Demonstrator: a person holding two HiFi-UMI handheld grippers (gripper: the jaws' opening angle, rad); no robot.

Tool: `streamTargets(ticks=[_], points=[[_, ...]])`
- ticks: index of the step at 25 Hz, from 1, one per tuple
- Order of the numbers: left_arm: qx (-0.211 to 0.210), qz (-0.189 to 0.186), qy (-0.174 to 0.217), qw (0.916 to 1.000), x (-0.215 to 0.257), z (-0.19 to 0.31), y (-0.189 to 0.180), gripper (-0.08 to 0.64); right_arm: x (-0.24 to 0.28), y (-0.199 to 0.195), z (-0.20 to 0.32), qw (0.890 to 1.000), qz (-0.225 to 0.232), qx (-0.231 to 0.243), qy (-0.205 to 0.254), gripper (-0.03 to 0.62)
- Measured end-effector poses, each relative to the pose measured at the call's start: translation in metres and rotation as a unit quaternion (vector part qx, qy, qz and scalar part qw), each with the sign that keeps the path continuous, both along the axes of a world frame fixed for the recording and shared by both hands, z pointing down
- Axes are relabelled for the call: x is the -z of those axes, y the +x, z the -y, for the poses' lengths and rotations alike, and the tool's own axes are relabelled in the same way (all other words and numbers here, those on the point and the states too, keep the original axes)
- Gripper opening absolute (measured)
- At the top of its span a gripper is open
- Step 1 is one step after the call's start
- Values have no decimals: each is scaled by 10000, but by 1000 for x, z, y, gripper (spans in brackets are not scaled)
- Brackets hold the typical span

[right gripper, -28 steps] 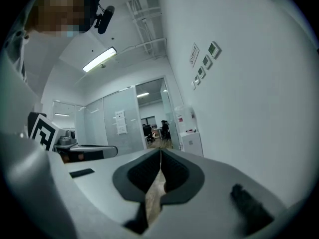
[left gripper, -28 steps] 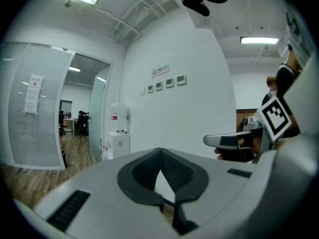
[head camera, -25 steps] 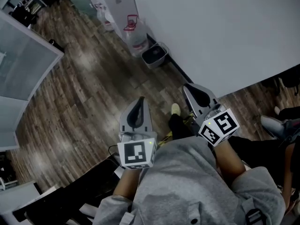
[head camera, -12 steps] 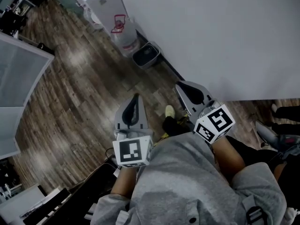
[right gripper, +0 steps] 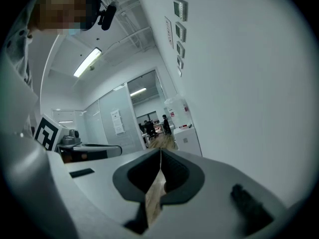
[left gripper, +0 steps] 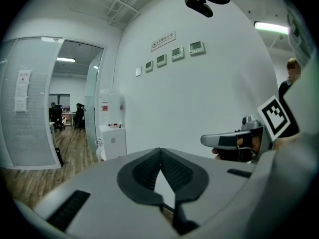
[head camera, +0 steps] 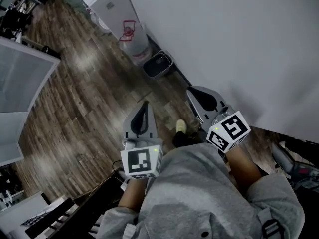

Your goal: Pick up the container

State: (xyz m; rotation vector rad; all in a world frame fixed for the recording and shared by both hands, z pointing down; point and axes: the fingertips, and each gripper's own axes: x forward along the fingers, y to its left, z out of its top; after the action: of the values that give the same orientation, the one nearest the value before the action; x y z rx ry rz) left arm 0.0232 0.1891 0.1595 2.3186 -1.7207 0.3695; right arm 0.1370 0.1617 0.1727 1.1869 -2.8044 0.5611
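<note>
Left gripper (head camera: 145, 105) is clenched on nothing: in its own view (left gripper: 160, 151) the pads meet at the tip and only wall shows behind them. My right gripper (head camera: 192, 91) is the same, closed and empty (right gripper: 160, 151). Both sit close to the wearer's grey top (head camera: 199, 193), above the wooden floor (head camera: 84, 93).

I judge the task not begun, with nothing grasped or approached. The likeliest container I see is the small grey bin (head camera: 158, 64) at the floor's edge against the white wall (head camera: 224, 44), just beside the water bottle (head camera: 133, 41) and well apart from both grippers. Whether it is the one meant, I cannot tell. Reaching, opening, gripping and lifting all remain.
</note>
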Motion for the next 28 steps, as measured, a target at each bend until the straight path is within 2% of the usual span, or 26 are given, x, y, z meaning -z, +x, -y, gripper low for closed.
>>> streamTargets(ticks=[8, 13, 21, 28], points=[[138, 72, -16, 9999, -3, 31, 3, 14, -5, 5, 36, 9999, 72, 94, 1, 26], [177, 107, 62, 9998, 2, 32, 5, 14, 0, 10, 38, 9999, 96, 70, 35, 26], [246, 46, 65, 9997, 1, 49, -4, 14, 2, 6, 54, 10000, 70, 36, 33, 26], [250, -34, -44, 9997, -18, 90, -25, 14, -15, -8, 92, 9999, -75, -11, -75, 26]])
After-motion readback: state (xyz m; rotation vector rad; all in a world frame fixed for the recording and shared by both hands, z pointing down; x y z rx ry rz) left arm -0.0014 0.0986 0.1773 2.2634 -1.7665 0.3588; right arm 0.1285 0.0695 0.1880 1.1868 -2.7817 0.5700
